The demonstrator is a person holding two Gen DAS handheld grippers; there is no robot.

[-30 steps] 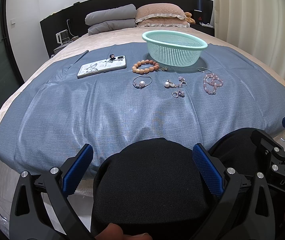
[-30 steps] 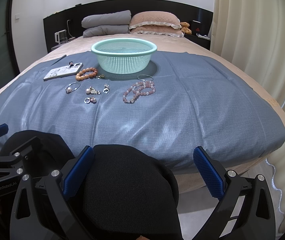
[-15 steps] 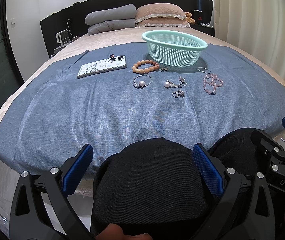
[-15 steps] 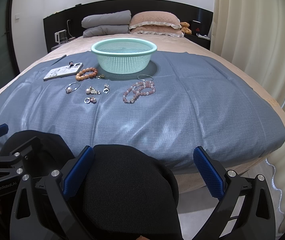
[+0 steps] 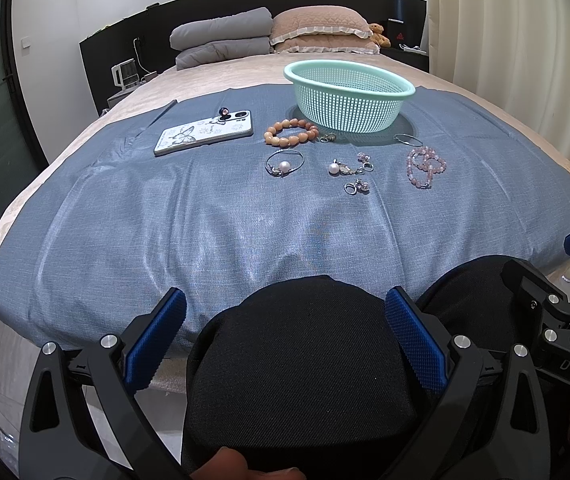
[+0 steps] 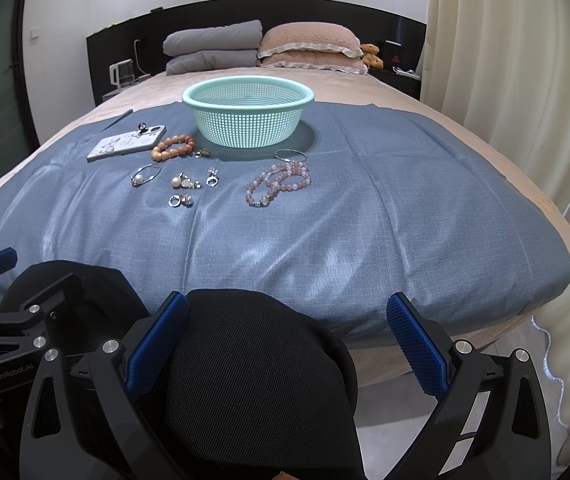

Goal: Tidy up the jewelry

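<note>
Task stage: not started, judged from the layout; no jewelry piece is in the basket or in a gripper.
Basket: mint-green mesh basket (image 6: 248,118), upright on the blue cloth (image 6: 365,208), upper centre of the right wrist view; as much of its interior as shows holds nothing, though the floor is partly hidden by the near wall.
Orange bead bracelet: orange bead bracelet (image 6: 173,148) lies on the cloth just left of the basket base, with a small metal piece (image 6: 202,153) just beside it; type too small to tell.
Pearl bangle: pearl bangle (image 6: 144,175), a thin wire ring with one pearl, left of centre, apart from the other pieces.
Small pieces: a pearl pendant cluster (image 6: 184,181), a ring pair (image 6: 181,200) and a single ring or earring (image 6: 212,178) lie close together at frame centre-left.
Pink bead strand: pink bead strand (image 6: 279,182), looped over itself, below and right of the basket.
Thin hoop: thin hoop (image 6: 290,155), just above the pink strand, near the basket's shadow.
Phone: phone (image 6: 126,143) with a patterned case, left of the orange bracelet; probably not part of the sorting.
Left gripper: left gripper (image 5: 283,332), fingers spread wide, holding nothing, lower edge of frame over a dark-clothed knee (image 5: 301,364), well apart from the jewelry.
Right gripper: right gripper (image 6: 287,336), fingers spread wide, holding nothing, at the near bed edge over the other knee.
Remaining: all pieces listed above, presumably to be moved into the basket.
</note>
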